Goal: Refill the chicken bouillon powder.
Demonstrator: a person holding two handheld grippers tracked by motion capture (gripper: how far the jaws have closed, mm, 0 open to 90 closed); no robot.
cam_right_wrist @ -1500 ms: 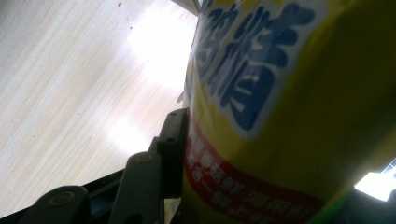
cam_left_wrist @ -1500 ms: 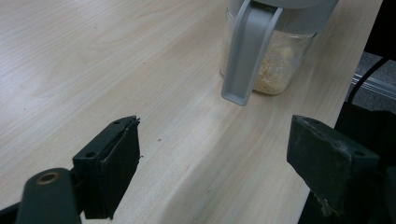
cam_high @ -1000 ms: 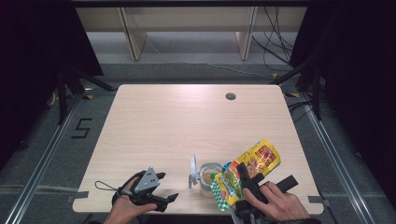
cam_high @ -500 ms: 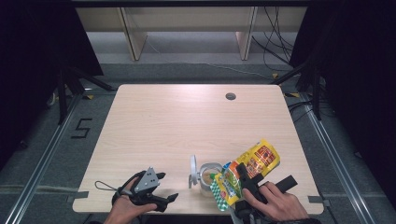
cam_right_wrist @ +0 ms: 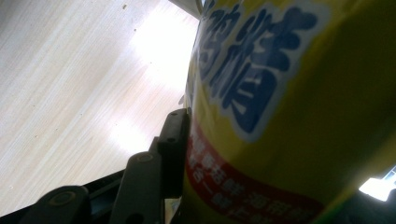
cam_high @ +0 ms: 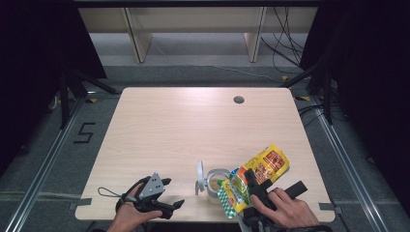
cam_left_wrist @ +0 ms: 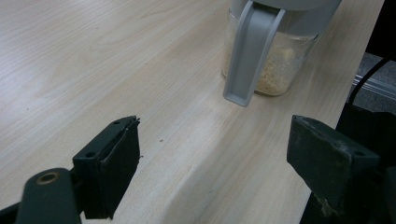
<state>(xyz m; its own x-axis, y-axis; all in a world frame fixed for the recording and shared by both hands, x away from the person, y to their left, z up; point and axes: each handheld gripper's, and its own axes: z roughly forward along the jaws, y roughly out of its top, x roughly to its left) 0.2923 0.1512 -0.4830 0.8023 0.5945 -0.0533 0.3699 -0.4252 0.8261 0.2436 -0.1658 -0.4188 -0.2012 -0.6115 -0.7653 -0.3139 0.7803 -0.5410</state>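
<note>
A small clear jar (cam_high: 214, 182) of pale granules stands near the table's front edge, its grey flip lid (cam_high: 199, 176) hanging open on the left. A yellow snack bag (cam_high: 263, 166) with a green checked end lies tilted against the jar's right side. My right gripper (cam_high: 252, 182) is shut on that bag. In the right gripper view one black finger (cam_right_wrist: 172, 140) presses the bag (cam_right_wrist: 280, 116), and the other is hidden behind it. My left gripper (cam_high: 172, 193) rests left of the jar, open and empty. In its own view the left gripper (cam_left_wrist: 219, 149) faces the jar (cam_left_wrist: 275, 70).
The light wooden table (cam_high: 193, 130) has a round cable hole (cam_high: 239, 100) at the back right. Wooden shelf legs and cables stand on the floor beyond it. Metal rails run along both sides, and a "5" mark (cam_high: 85, 132) is on the floor at left.
</note>
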